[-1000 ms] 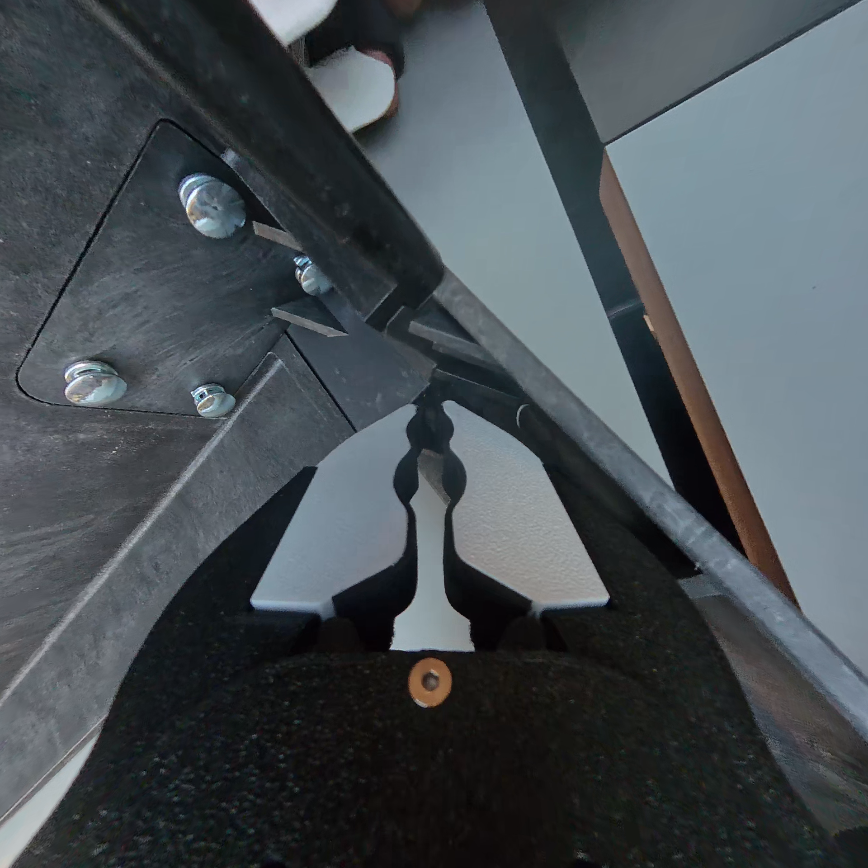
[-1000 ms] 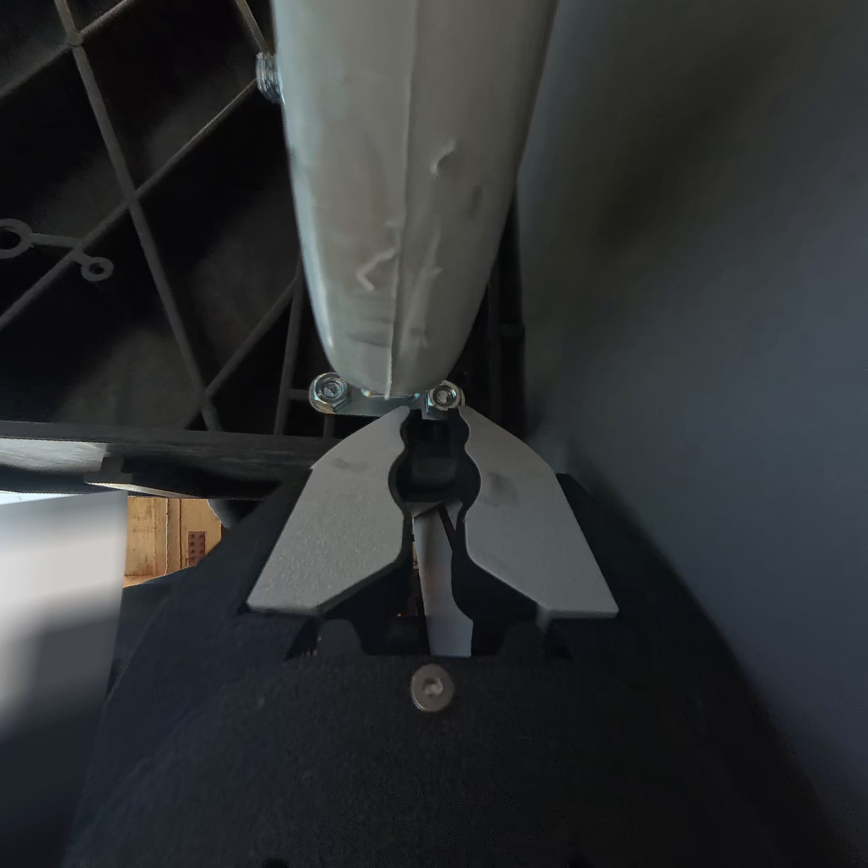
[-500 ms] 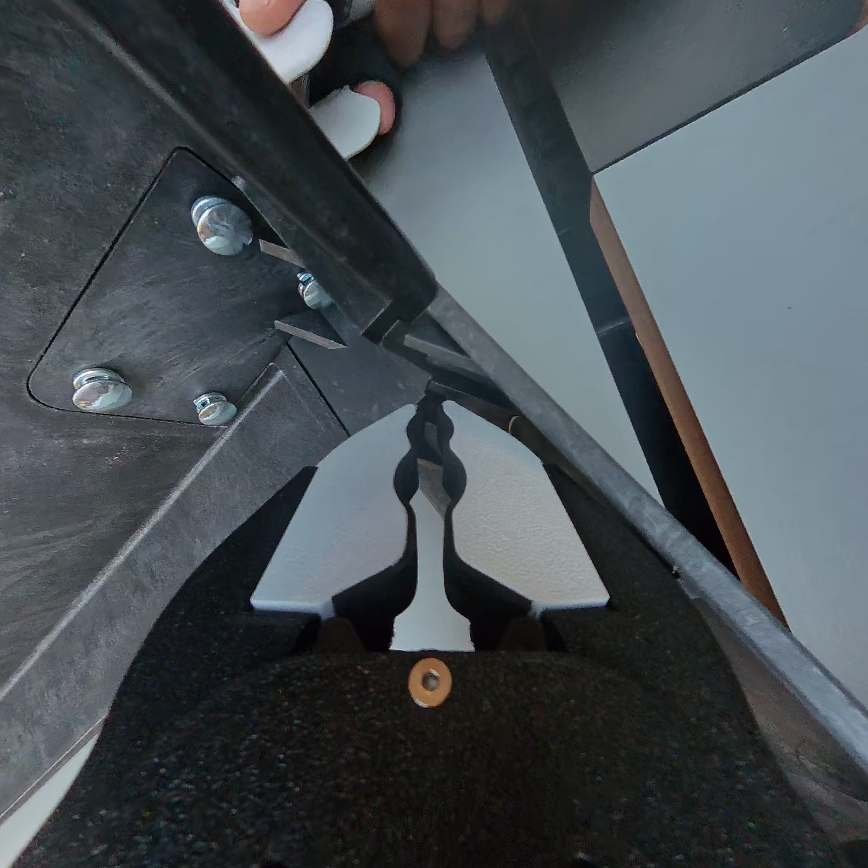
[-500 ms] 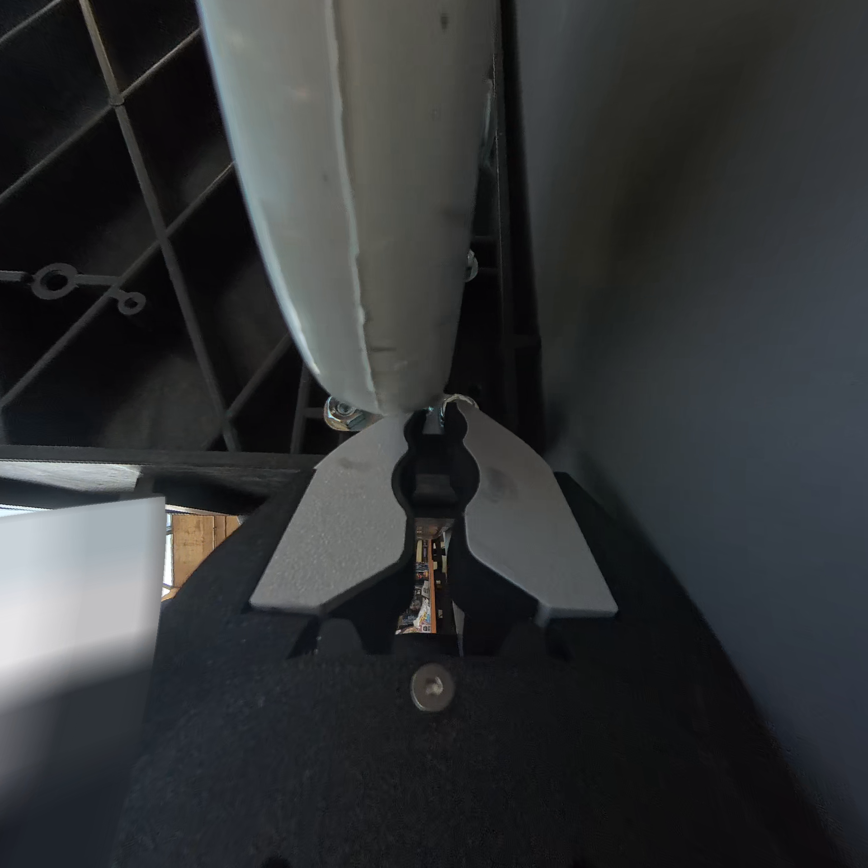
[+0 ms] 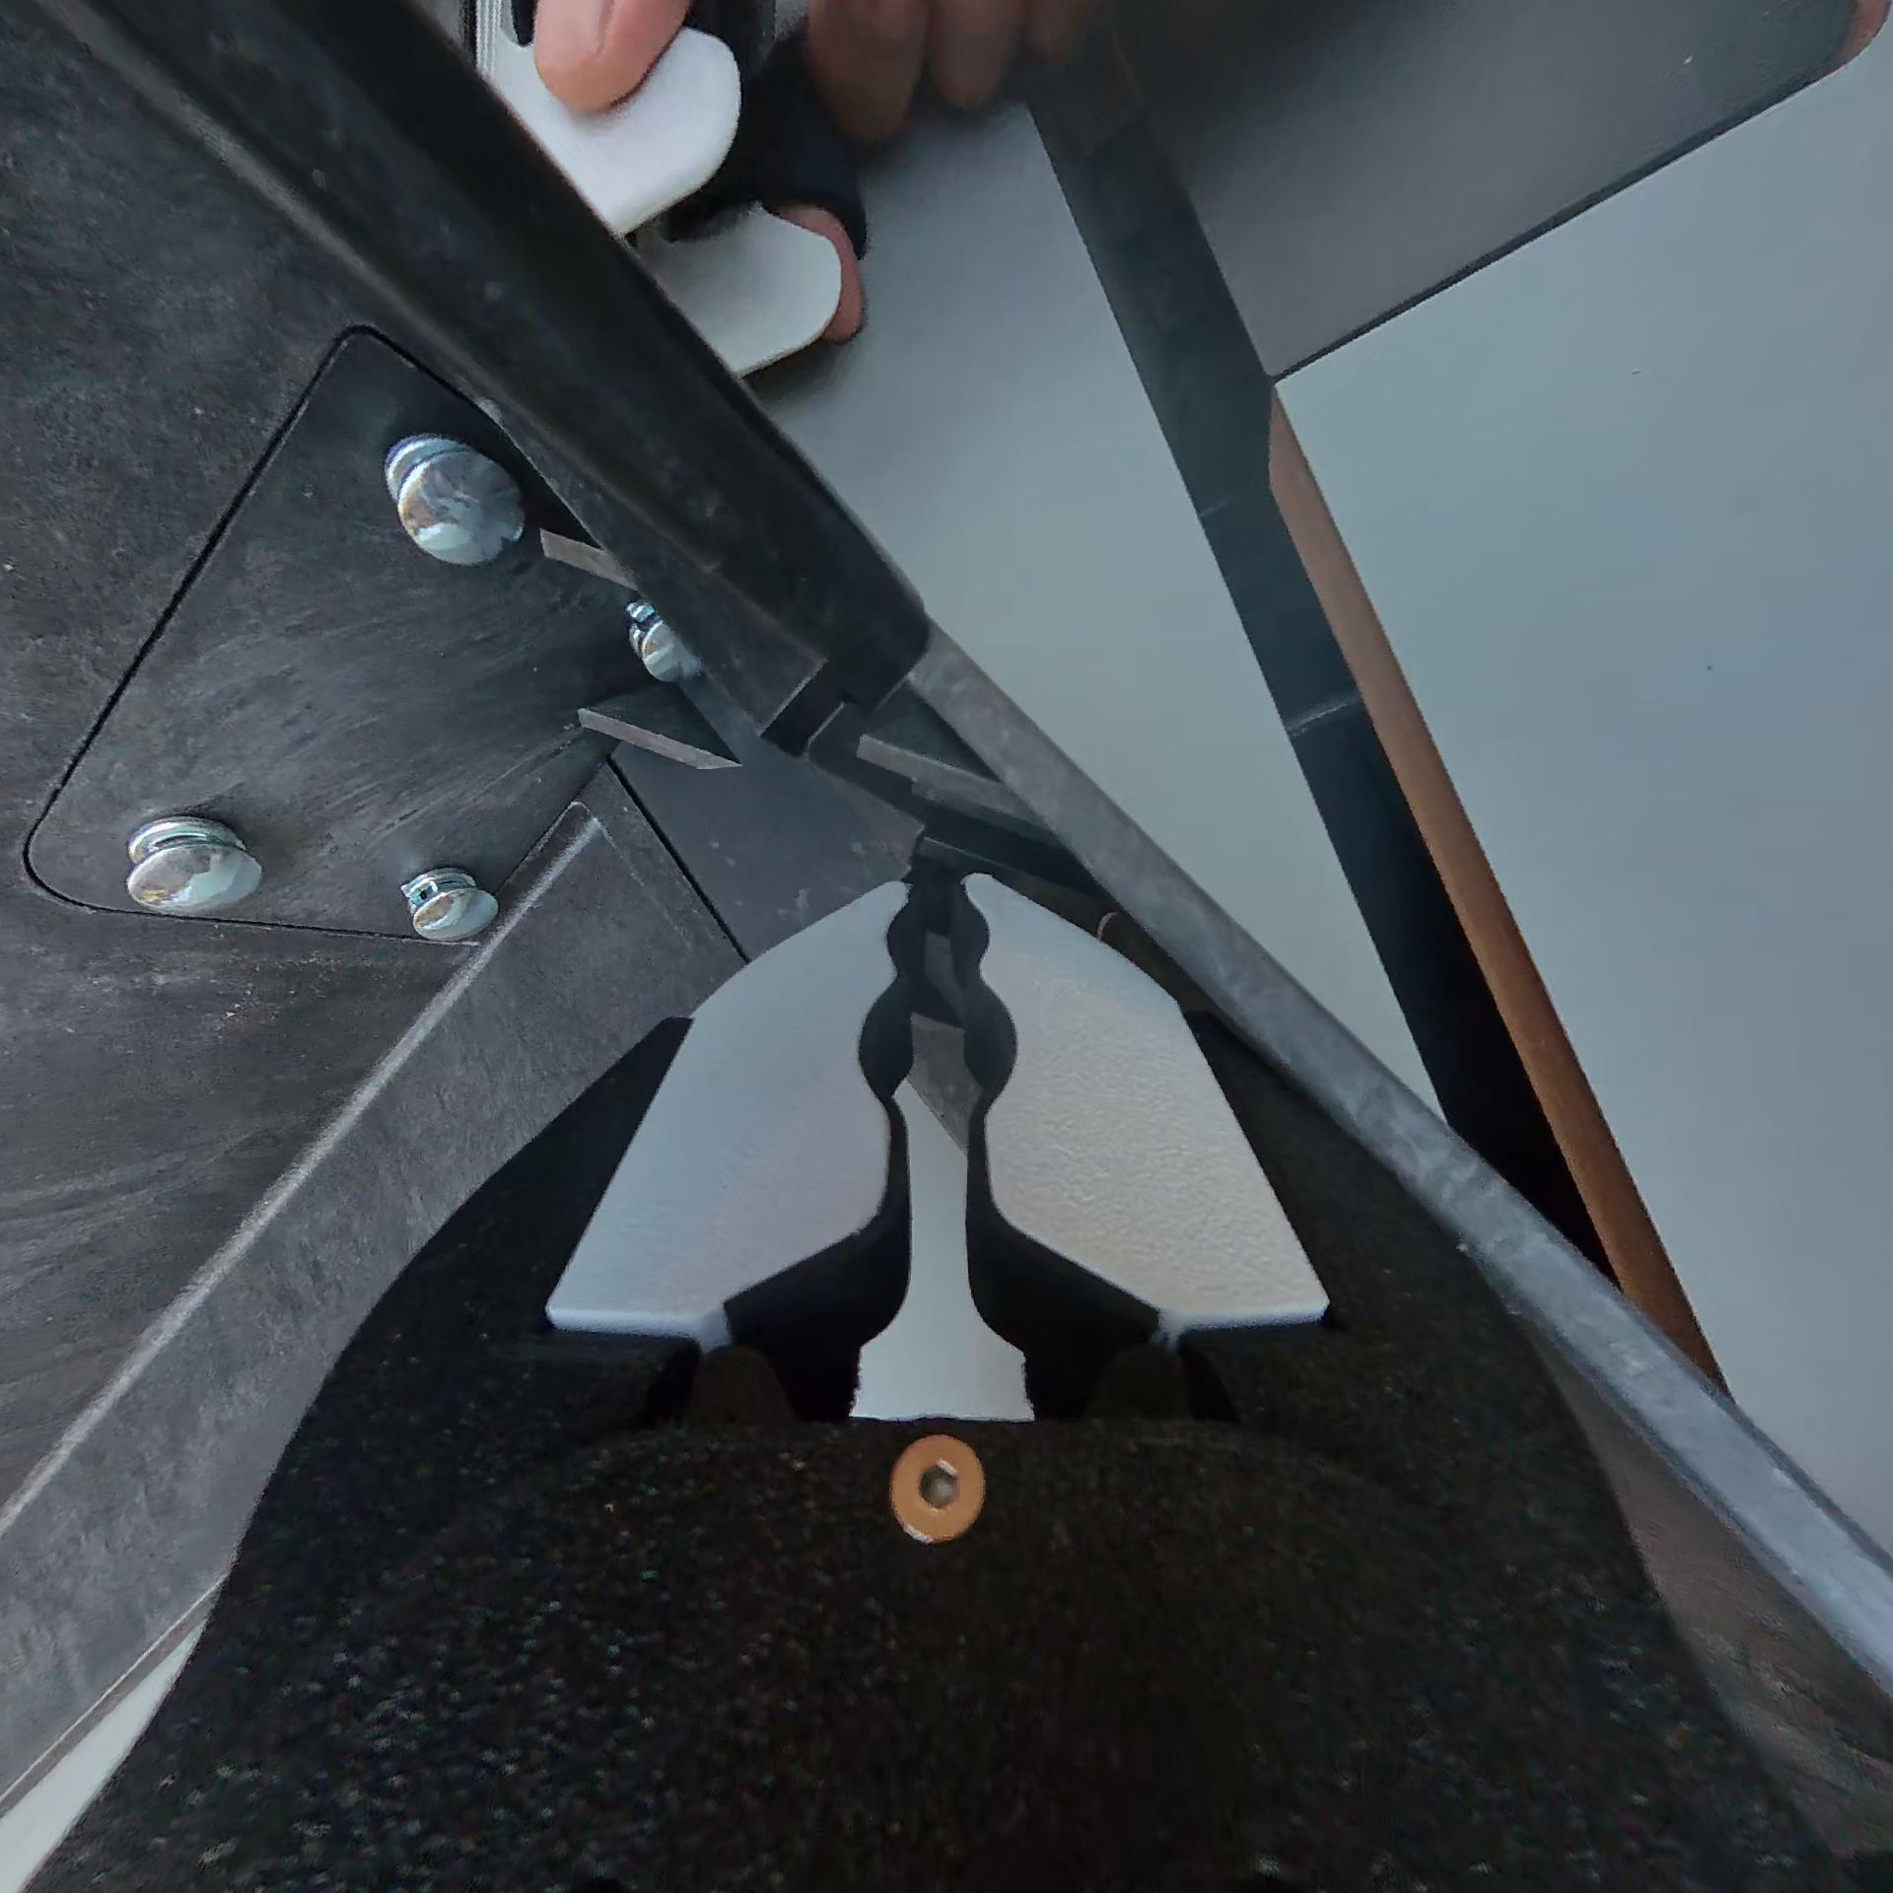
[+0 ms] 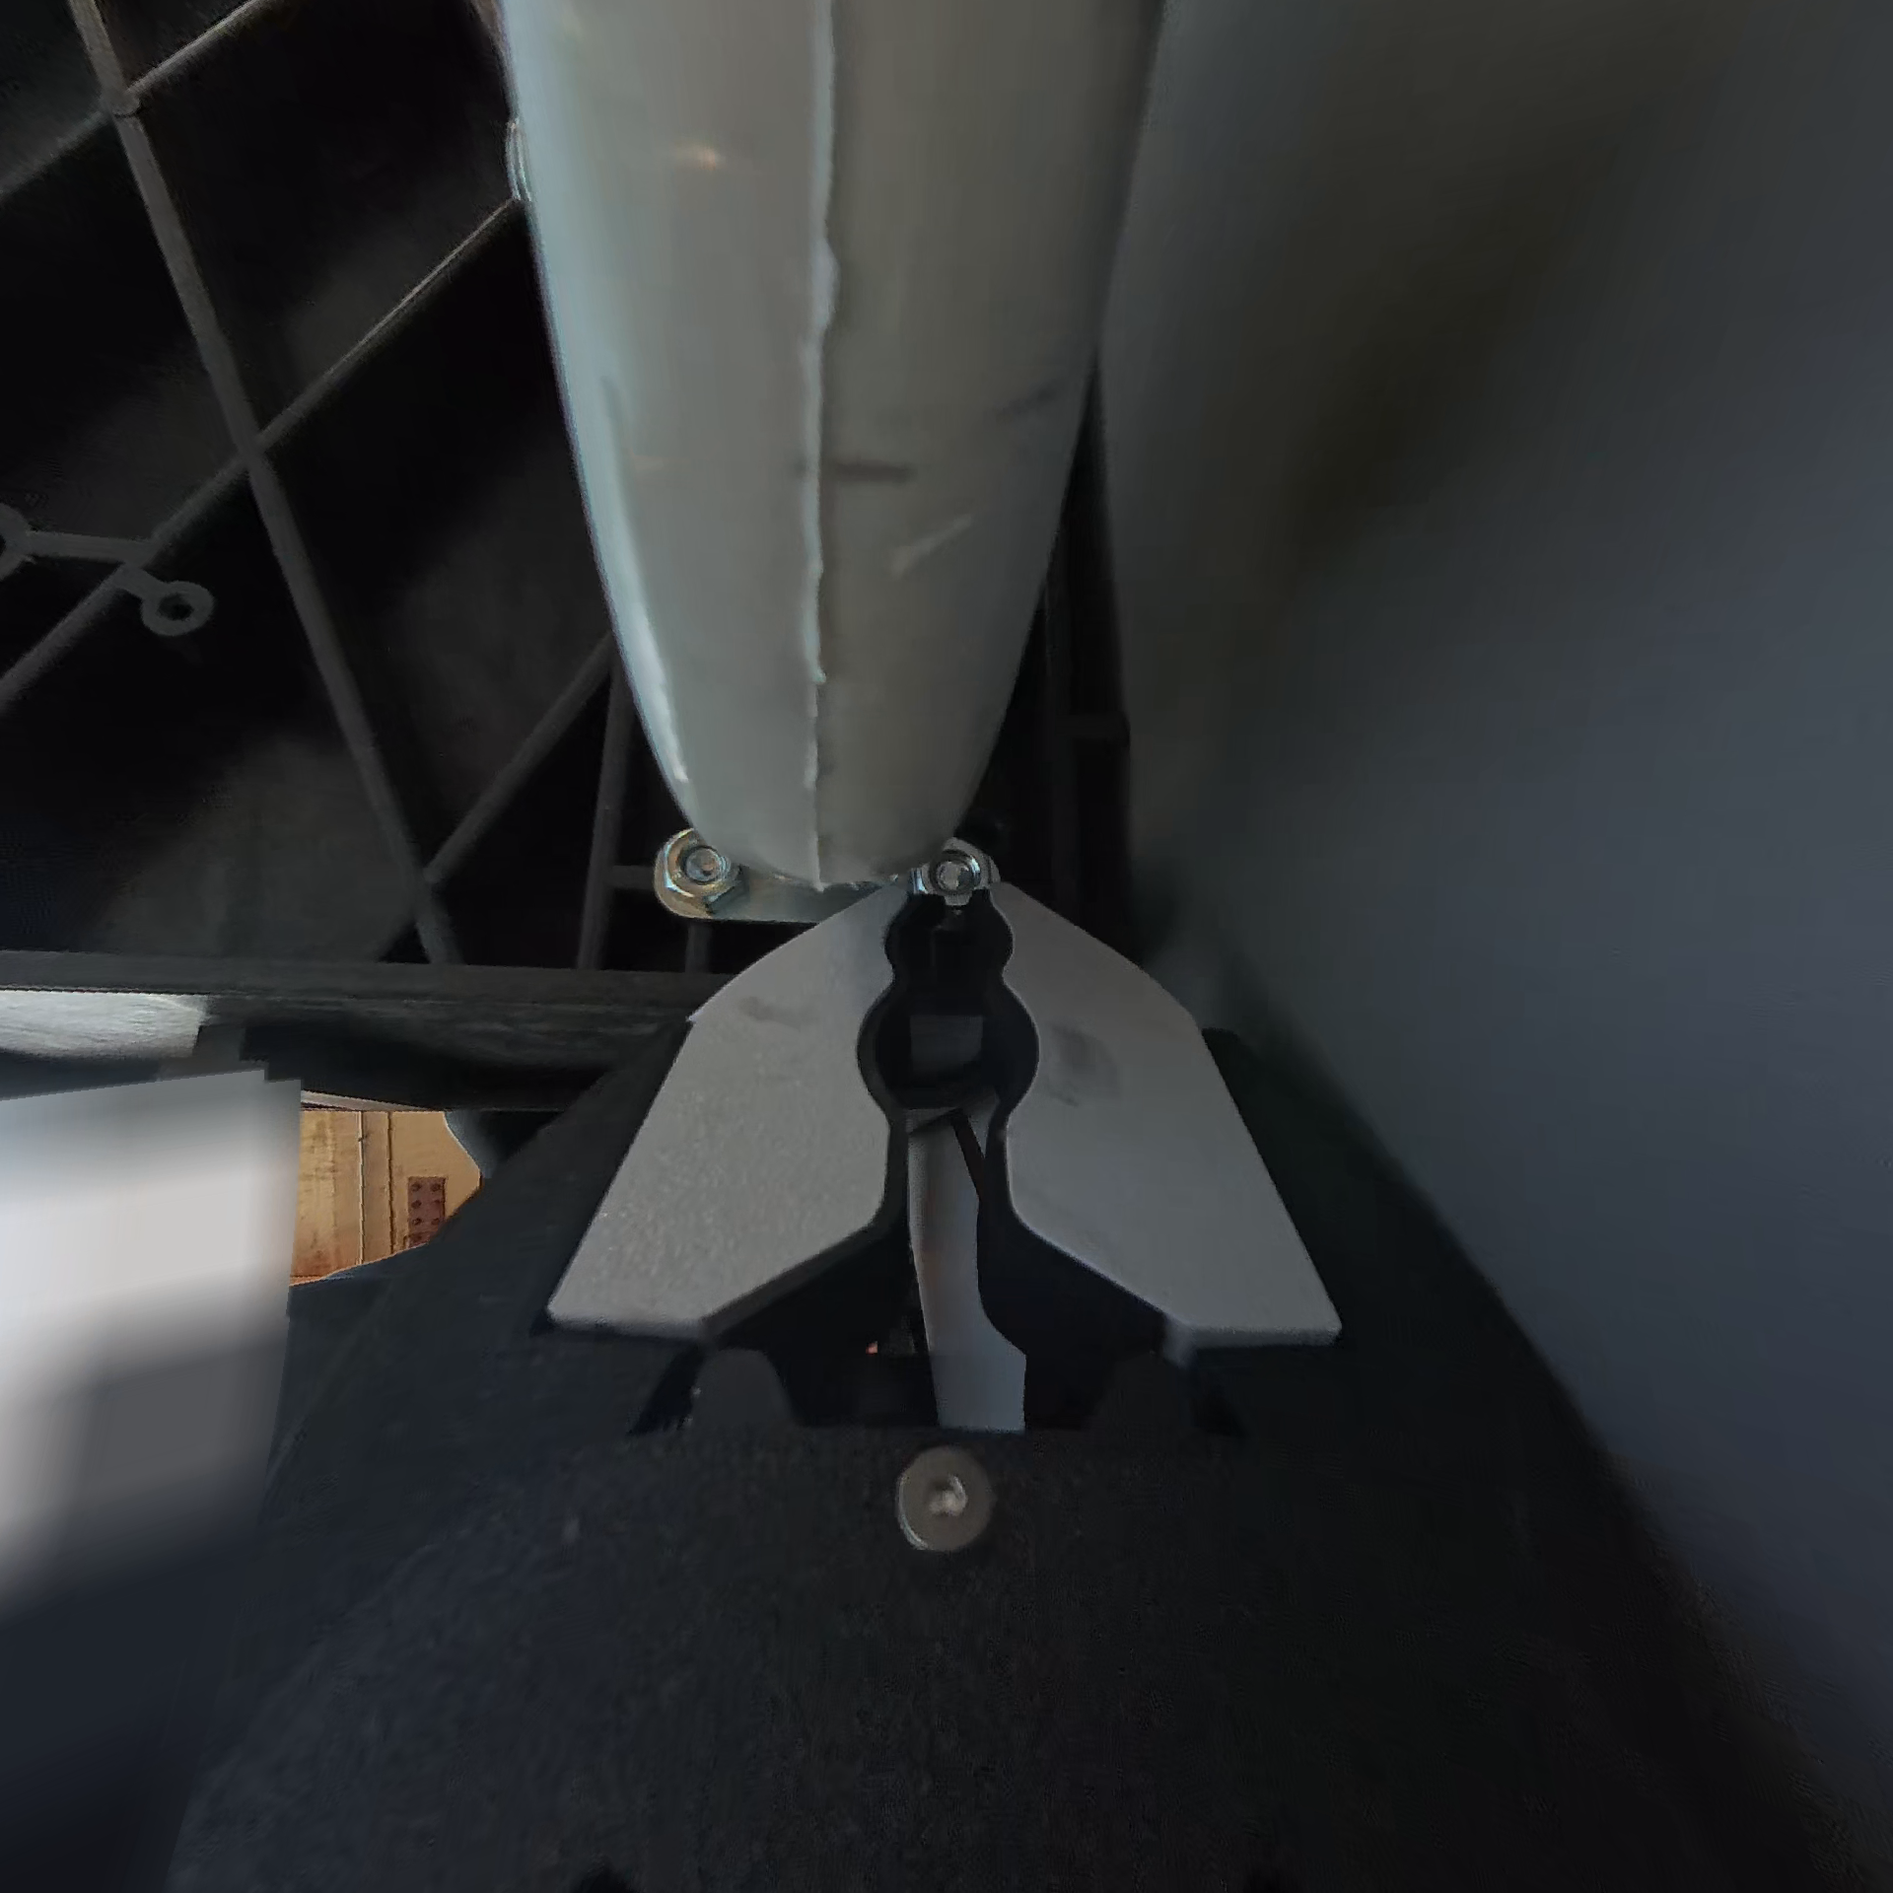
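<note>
I am close under a black piece of furniture. In the left wrist view my left gripper (image 5: 934, 901) is shut on a thin black rib (image 5: 937, 983) where a black bar (image 5: 574, 389) and a slanted black rail (image 5: 1229, 1004) meet. A triangular black plate (image 5: 307, 697) with several silver screws lies to the left. In the right wrist view my right gripper (image 6: 948, 912) points at the foot of a pale grey leg (image 6: 819, 410). The leg stands on a metal bracket (image 6: 758, 901). The fingertips are closed around the bracket's right nut (image 6: 953, 876).
A person's hand (image 5: 901, 72) holds a white and black piece (image 5: 656, 133) at the top of the left view. Grey panels (image 5: 1639, 717) and a brown edge (image 5: 1434, 819) stand on the right. Black ribbing (image 6: 256, 512) fills the left of the right view, a dark wall (image 6: 1537, 717) its right. The left gripper's tips are roughly 12 cm from the right gripper's. The right tips stand about 7 cm off the triangular black plate (image 5: 307, 697).
The right fingers have drawn closer together and the nut now sits at their tips after the view swung. The left grip is unchanged. The hand has come into the top of the left view.
</note>
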Demonstrator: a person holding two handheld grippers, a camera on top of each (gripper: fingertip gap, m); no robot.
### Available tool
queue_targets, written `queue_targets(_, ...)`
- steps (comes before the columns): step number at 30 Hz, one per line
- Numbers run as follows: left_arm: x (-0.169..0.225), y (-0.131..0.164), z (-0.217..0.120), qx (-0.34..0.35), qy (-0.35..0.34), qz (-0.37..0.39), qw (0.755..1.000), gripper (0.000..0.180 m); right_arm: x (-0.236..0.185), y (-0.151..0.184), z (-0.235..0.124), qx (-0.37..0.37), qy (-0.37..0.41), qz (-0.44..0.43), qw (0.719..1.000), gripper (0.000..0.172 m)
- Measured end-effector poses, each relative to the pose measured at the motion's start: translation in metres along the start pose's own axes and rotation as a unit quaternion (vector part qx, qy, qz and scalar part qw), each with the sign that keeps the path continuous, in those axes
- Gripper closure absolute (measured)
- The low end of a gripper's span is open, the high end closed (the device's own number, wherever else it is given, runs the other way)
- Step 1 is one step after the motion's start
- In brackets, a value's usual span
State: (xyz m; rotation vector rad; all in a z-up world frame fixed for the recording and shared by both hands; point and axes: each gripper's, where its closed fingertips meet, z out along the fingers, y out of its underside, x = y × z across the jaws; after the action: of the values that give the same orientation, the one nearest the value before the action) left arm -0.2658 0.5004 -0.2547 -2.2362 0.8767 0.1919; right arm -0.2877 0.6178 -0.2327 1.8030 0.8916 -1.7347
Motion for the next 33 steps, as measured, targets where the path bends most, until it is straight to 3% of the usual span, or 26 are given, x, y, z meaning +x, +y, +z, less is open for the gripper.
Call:
queue_targets(5, 0.000, 0.000, 0.001, 0.002, 0.000, -0.002, 1.000, 0.176, -0.005, 0.001, -0.001, 0.006, -0.017, 0.026, 1.000, 0.155)
queue_targets(10, 0.001, 0.001, 0.001, 0.001, 0.001, -0.001, 1.000, 0.176, -0.007, -0.004, -0.007, 0.029, -0.026, 0.014, 0.999, 0.172)
queue_targets(14, 0.001, 0.000, 0.000, 0.002, 0.000, 0.002, 1.000, 0.176, 0.007, -0.004, -0.007, 0.020, 0.039, -0.018, 0.999, 0.162)
queue_targets(26, 0.000, 0.000, 0.000, 0.007, -0.001, 0.003, 1.000, 0.176, -0.006, 0.000, 0.001, 0.017, -0.018, 0.036, 0.999, 0.148)
queue_targets(29, 0.001, 0.000, 0.000, 0.008, -0.001, 0.002, 1.000, 0.177, -0.007, 0.002, -0.002, 0.016, -0.026, 0.044, 0.999, 0.153)
queue_targets(30, 0.000, 0.000, 0.000, 0.008, -0.001, 0.001, 1.000, 0.177, -0.015, 0.002, -0.004, 0.019, -0.057, 0.045, 0.997, 0.172)
queue_targets(31, 0.000, 0.000, 0.001, 0.008, -0.001, 0.001, 1.000, 0.177, -0.028, 0.002, -0.005, 0.021, -0.104, 0.055, 0.993, 0.172)
queue_targets(33, 0.001, 0.002, 0.002, 0.003, 0.000, 0.003, 1.000, 0.177, -0.029, 0.003, -0.003, 0.021, -0.091, 0.037, 0.995, 0.172)
